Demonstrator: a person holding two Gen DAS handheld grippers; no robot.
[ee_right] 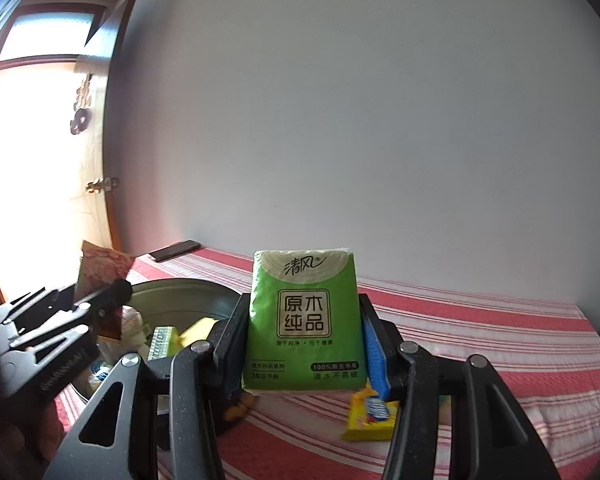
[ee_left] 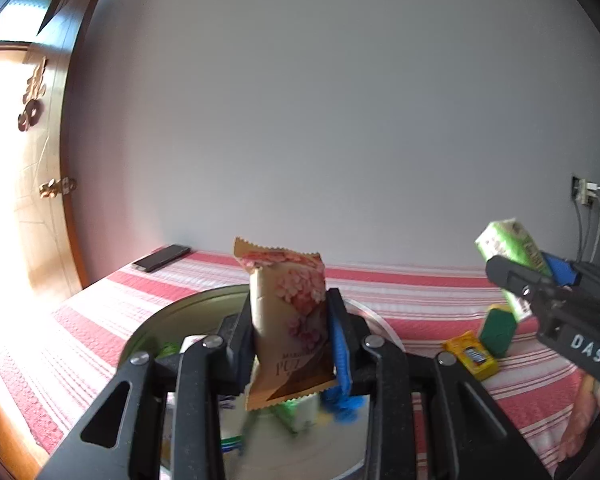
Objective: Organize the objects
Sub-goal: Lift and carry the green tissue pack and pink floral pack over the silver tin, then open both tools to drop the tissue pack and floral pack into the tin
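Green tissue pack [ee_right: 303, 320] upright, lengthwise vertical.

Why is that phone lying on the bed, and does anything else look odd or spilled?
Nothing looks spilled or damaged. The phone just lies flat at the far corner of the striped bedspread, apart from the snacks. The yellow packet lies loose and askew on the cover.

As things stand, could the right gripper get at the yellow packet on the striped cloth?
Probably not yet: the right gripper is shut on the green tissue pack; the yellow packet lies clear just below.
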